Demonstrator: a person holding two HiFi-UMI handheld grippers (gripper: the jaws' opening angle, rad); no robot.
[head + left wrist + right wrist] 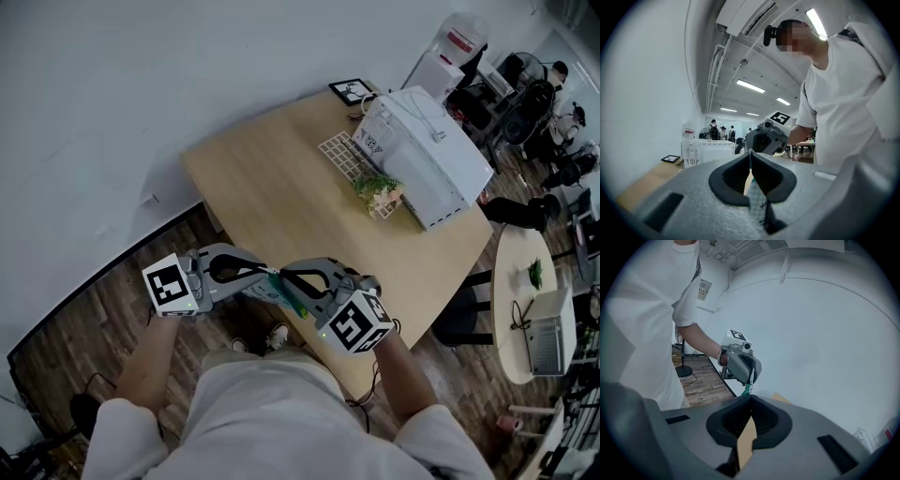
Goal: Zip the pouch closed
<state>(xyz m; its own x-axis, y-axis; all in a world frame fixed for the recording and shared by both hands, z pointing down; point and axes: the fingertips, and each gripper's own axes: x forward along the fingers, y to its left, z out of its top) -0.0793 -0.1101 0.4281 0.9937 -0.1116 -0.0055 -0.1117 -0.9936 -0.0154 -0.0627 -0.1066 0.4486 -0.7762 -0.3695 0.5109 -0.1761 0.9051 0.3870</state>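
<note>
Because a zip runs smoothly only along a taut line, the small pale checked fabric pouch [756,201] with green zip trim is held up in the air between the two tools. It lies on nothing, just off the near corner of the light wooden table [281,187] and close in front of the person's body.

The left hand-held gripper [750,154] points level. Its jaws are pressed together on a thin edge of the checked fabric, which shows as a narrow strip squeezed in the slot between them. That reads as the anchor grip, there to stop the pouch following the pull.

The right hand-held gripper [751,399] faces it almost tip to tip, tilted somewhat downward, with its jaws also fully together. A short green piece [746,390] sits right at their tip and leads across to the left tool. From that I judge it pinches the pouch at the zip, probably the slider or its tab, though the exact part is too small to make out. The tan sliver low between these jaws could be pouch or table seen through the gap; I cannot tell which.

No view settles how far the zip is closed. The next move likely calls for drawing the right tool along the zip line while the anchor stays firm.
</note>
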